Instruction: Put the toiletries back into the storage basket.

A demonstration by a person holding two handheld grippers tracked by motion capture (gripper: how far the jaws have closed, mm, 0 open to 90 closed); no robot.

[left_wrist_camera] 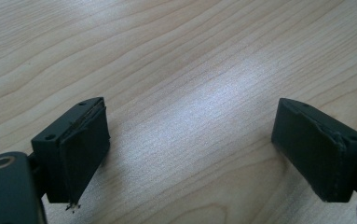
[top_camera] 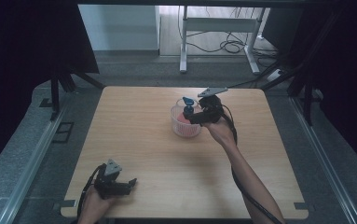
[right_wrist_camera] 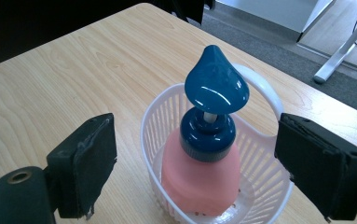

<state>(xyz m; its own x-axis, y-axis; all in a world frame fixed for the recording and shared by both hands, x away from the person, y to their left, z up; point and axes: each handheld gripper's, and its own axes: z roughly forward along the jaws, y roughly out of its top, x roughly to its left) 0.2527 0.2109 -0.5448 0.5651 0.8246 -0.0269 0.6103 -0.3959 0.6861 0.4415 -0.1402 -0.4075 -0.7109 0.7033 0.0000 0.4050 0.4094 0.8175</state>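
A pink bottle [right_wrist_camera: 199,179] with a dark blue pump top [right_wrist_camera: 216,86] stands upright inside a small white slotted basket [right_wrist_camera: 264,182]; from above, the basket [top_camera: 185,127] sits just behind the table's middle. My right gripper [right_wrist_camera: 192,163] is open, its jaws wide on either side of the bottle and not touching it. In the high view that right gripper [top_camera: 195,112] hovers at the basket's right rim. My left gripper [top_camera: 130,183] rests low near the front left edge, open, with bare wood between its jaws [left_wrist_camera: 190,149].
The wooden table [top_camera: 134,140] has room all around the basket. Dark curtains flank both sides. Behind the far edge are a white desk frame [top_camera: 213,32] and loose cables on the floor.
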